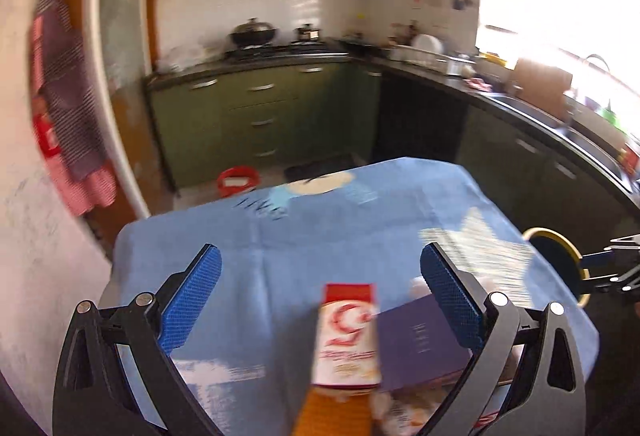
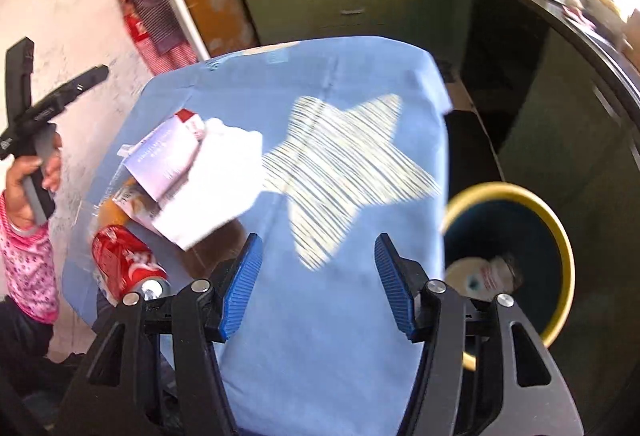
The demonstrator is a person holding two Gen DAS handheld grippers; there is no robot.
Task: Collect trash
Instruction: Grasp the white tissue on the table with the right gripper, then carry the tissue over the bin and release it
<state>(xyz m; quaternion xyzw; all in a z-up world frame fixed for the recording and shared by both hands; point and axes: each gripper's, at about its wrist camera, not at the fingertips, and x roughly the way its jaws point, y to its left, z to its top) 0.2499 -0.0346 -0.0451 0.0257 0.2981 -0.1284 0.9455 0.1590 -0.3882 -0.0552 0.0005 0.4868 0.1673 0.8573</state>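
Note:
My left gripper (image 1: 320, 256) is open wide above the blue-clothed table (image 1: 280, 236). Under it lie a red and white carton (image 1: 348, 336), a purple box (image 1: 420, 340) and an orange packet (image 1: 332, 412), none touched by the pads. My right gripper (image 2: 319, 242) is open with nothing between its fingers, over the cloth's white star (image 2: 344, 164). To its left sits the trash pile: white paper (image 2: 216, 180), a pale box (image 2: 160, 156) and a red can (image 2: 124, 264). A yellow-rimmed bin (image 2: 508, 192) stands to the right of the table and holds a bottle (image 2: 496, 272).
A hand (image 2: 24, 172) in a pink sleeve holds the left tool at the left edge of the right wrist view. Green kitchen cabinets (image 1: 260, 108) and a dark counter (image 1: 540, 108) wrap around behind and to the right. A red bowl (image 1: 238, 180) sits on the floor.

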